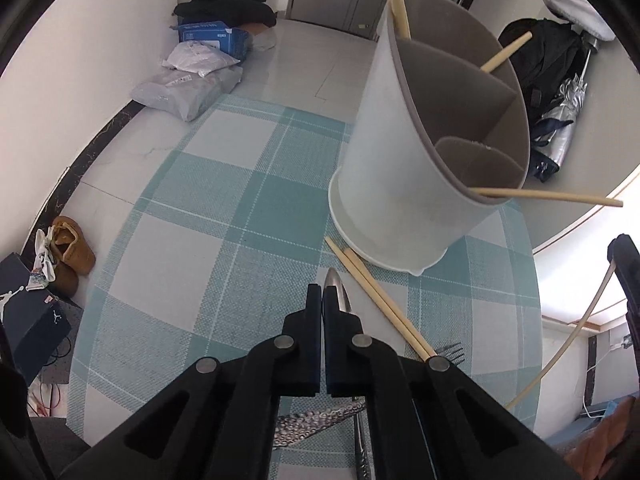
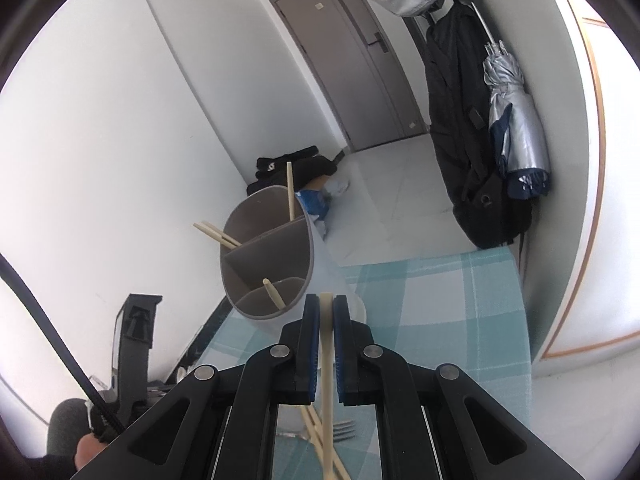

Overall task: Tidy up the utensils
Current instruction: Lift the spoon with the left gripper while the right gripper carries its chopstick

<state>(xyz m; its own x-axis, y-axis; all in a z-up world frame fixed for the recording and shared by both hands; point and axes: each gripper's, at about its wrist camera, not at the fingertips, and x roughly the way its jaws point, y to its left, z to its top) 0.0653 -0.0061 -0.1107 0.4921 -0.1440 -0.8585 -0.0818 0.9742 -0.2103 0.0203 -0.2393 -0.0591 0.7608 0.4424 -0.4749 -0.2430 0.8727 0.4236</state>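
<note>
Chopstick of pale wood (image 2: 326, 344) sat clamped between the blue pads of the right tool (image 2: 326, 308), its long axis running along the fingers so that its blunt tip stood just past them and pointed up and away. Ahead and to the left of that tip lay the grey, round, partitioned utensil holder (image 2: 267, 256), its open mouth tilted toward the camera, with several chopsticks already leaning in its compartments. The right hand looked the nearer for the drop, and the stick would probably need steering left and tip-down into a compartment.

Across the teal-and-white checked worktop (image 1: 248, 216), the left tool (image 1: 322, 292) was closed tight beside the tip of a shiny metal utensil (image 1: 335, 284); whether it held that could not be told. Two loose wooden chopsticks (image 1: 376, 296) and a metal fork (image 1: 452, 350) lay just beside it, the holder beyond.
</note>
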